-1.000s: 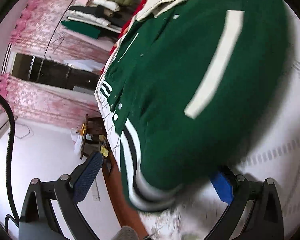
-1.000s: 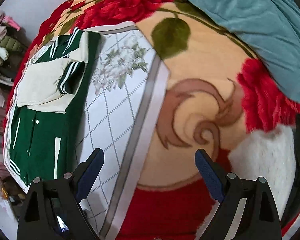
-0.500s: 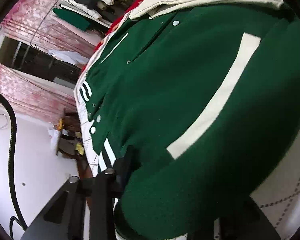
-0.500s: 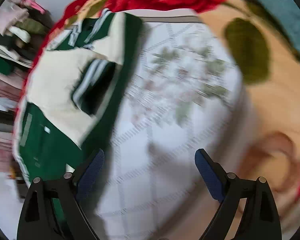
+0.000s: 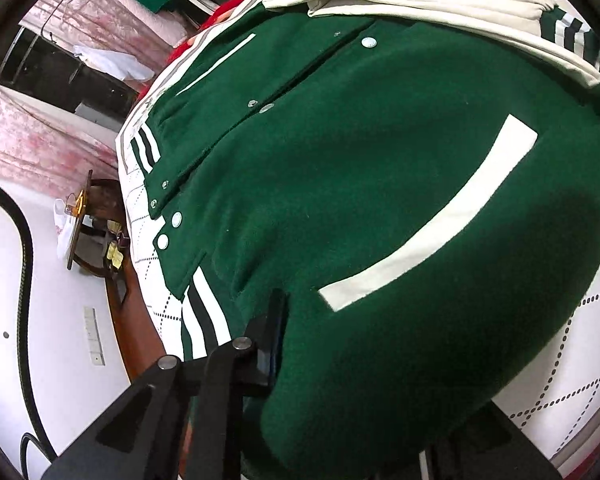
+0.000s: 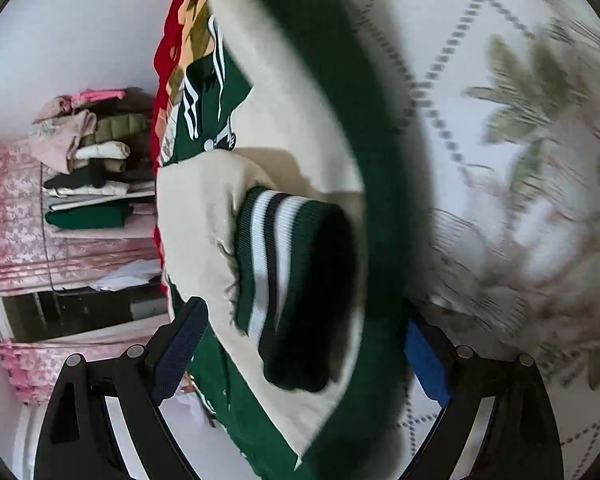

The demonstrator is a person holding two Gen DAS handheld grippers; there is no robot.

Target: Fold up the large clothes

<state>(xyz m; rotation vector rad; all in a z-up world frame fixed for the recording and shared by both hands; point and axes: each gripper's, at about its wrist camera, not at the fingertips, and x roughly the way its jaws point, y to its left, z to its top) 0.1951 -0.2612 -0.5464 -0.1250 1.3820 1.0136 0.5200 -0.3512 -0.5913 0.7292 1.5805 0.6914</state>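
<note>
Left wrist: left gripper [image 5: 300,364] just clamped on jacket [image 5: 360,184] hem, jacket spread on bedspread [image 5: 572,360] | Right wrist: right gripper [image 6: 300,354] wide, nothing pinched, cream sleeve [image 6: 204,216] and striped cuff [image 6: 272,272] between fingers | Tip: better to pinch upper edge, then lift both ends level.

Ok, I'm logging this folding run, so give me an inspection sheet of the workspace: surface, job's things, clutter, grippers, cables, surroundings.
Surface: white quilt with a dotted diamond pattern.
Job's things: green jacket lying on the quilt, cream sleeve folded over it.
Clutter: nothing seen on the quilt.
Grippers: left gripper has just closed, jaws shut on the jacket hem; right gripper open, jaws either side of the striped cuff.
Cables: black cable at left.
Surroundings: folded clothes stack, pink curtain.
</note>
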